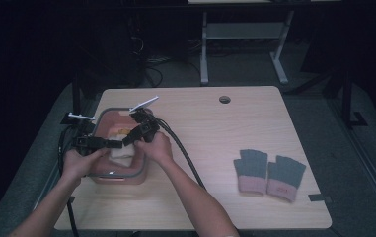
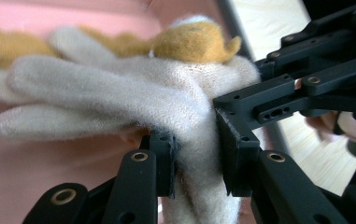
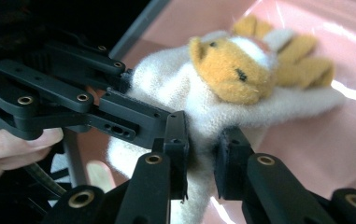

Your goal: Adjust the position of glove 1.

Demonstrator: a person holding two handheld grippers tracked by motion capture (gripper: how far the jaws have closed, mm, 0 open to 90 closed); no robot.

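A fluffy white glove (image 1: pixel 121 152) with an orange plush animal face (image 3: pixel 227 70) is held just above a pink tub (image 1: pixel 121 178) with a grey rim at the table's left. My left gripper (image 2: pixel 196 163) is shut on the glove's (image 2: pixel 119 93) cuff end. My right gripper (image 3: pixel 203 158) is shut on the same glove (image 3: pixel 166 84), right beside the left gripper's fingers (image 3: pixel 133 116). In the high view the left gripper (image 1: pixel 114 144) and right gripper (image 1: pixel 129 140) meet tip to tip over the tub. The glove's fingers point into the tub.
Two grey fingerless gloves with pink cuffs (image 1: pixel 251 170) (image 1: pixel 284 177) lie side by side at the table's right front. A round cable hole (image 1: pixel 224 99) sits near the far edge. Black cables (image 1: pixel 185 158) trail from the grippers across the table.
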